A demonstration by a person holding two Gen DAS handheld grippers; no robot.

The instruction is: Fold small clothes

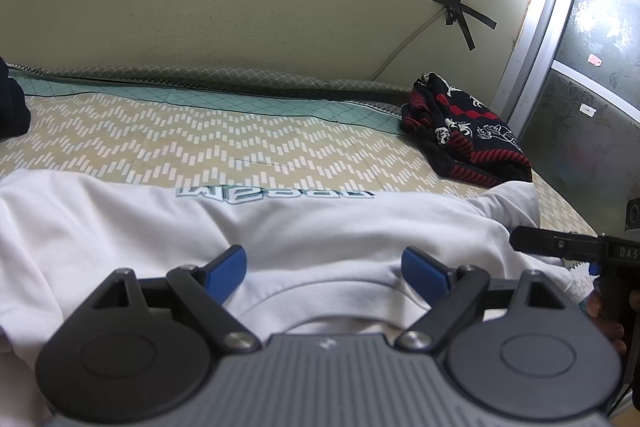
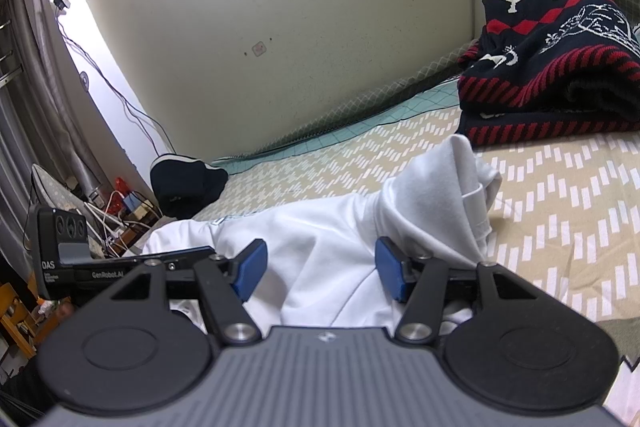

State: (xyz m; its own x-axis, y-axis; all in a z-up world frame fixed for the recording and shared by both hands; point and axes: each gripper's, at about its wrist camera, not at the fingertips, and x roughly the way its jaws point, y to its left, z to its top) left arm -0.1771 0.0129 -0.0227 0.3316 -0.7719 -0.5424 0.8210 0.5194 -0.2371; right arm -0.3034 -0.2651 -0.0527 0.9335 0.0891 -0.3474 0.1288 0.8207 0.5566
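A white sweatshirt (image 1: 168,227) with teal lettering lies spread across the bed, its collar nearest me. My left gripper (image 1: 324,267) is open, its blue pads spread wide just above the collar area. My right gripper (image 2: 318,269) is also open over the same white sweatshirt (image 2: 320,239), near a bunched sleeve (image 2: 444,195) that sticks up on the right. The right gripper (image 1: 532,239) shows at the right edge of the left wrist view; the left gripper's body (image 2: 120,263) shows at the left of the right wrist view.
A folded black, red and white knit sweater (image 1: 464,131) lies at the bed's far right by the wall, also in the right wrist view (image 2: 552,67). A dark garment (image 2: 184,183) sits at the bed's far left. The patterned bedsheet (image 1: 200,147) lies between.
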